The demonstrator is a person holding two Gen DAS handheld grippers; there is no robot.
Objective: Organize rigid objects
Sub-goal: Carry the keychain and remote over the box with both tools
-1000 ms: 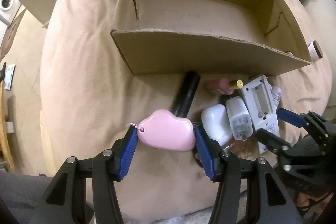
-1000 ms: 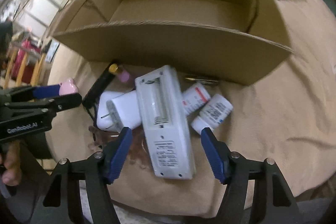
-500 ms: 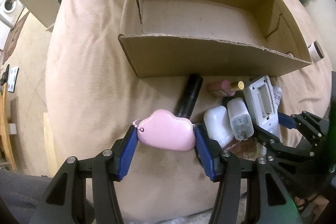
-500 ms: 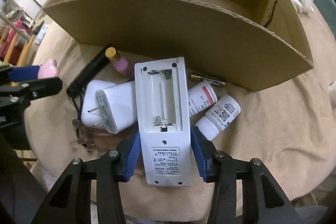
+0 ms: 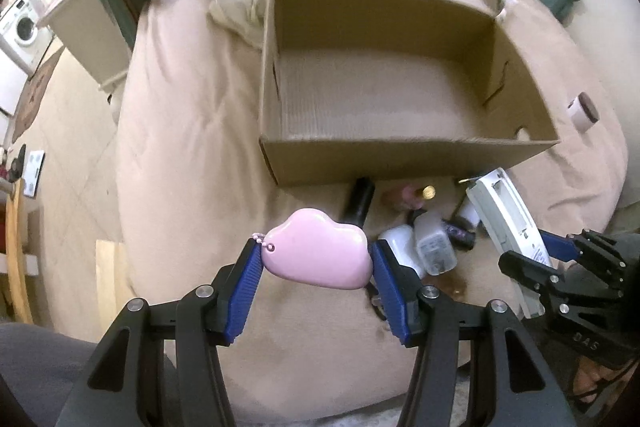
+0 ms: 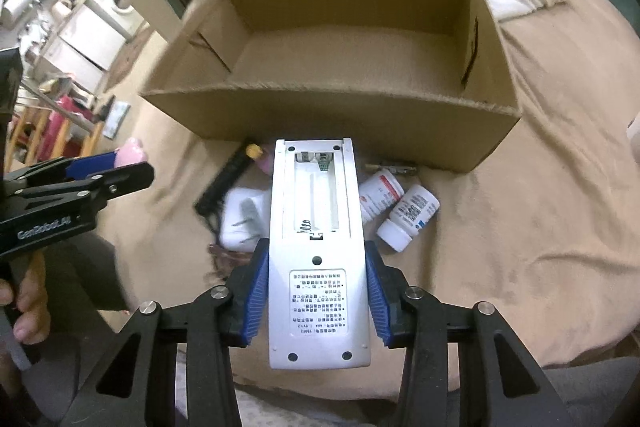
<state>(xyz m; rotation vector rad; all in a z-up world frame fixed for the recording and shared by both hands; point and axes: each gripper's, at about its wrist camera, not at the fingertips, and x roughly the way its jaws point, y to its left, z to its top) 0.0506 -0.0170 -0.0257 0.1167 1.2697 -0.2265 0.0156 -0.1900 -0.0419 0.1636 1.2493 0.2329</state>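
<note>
My left gripper [image 5: 316,263] is shut on a pink cloud-shaped case [image 5: 316,253] and holds it above the bed, short of the open cardboard box [image 5: 400,157]. My right gripper [image 6: 314,287] is shut on a white remote [image 6: 316,247] with its battery bay open, lifted off the pile in front of the box [image 6: 328,115]. The remote also shows in the left wrist view [image 5: 508,211]. The box floor looks bare.
On the beige blanket in front of the box lie a black torch [image 6: 224,183], a white plug adapter [image 6: 246,219], a pink bottle with a gold cap [image 5: 416,193] and two white pill bottles [image 6: 400,209]. A small jar [image 5: 582,111] lies right of the box.
My right gripper closed on the remote and lifted it off the pile. My left gripper rose with the pink case, so I see into the box from higher up.
</note>
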